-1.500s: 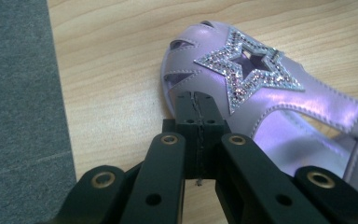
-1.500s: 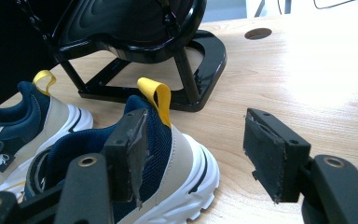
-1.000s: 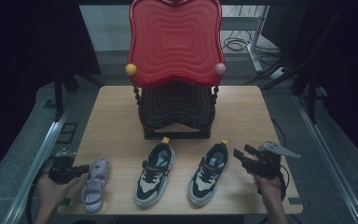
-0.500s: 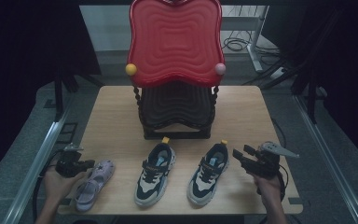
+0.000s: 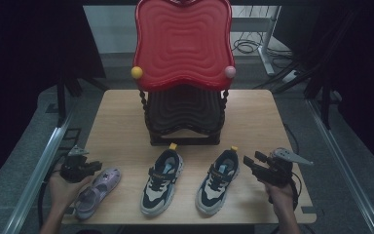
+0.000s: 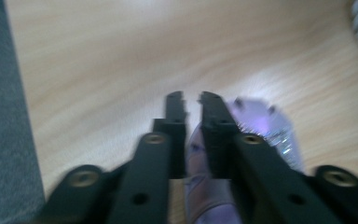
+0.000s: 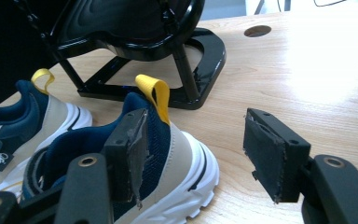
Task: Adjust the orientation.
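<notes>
**A:** Your left gripper point(image 6: 192, 100) has just been opening; its jaws stand at a narrow gap astride the edge of the lilac perforated plastic clog point(image 5: 93, 191), though blur hides whether the pads press on it.

**B:** And where does that clog lie?

**A:** At the near left corner of the pale wooden table point(image 5: 117, 122). Your right gripper point(image 7: 193, 154) gapes wide, holding nothing, just beside the heel of the navy-and-cream sneaker with a yellow pull tab point(image 7: 168, 154). Behind it stands the black shoe rack with a red wavy top point(image 5: 182, 44).
</notes>
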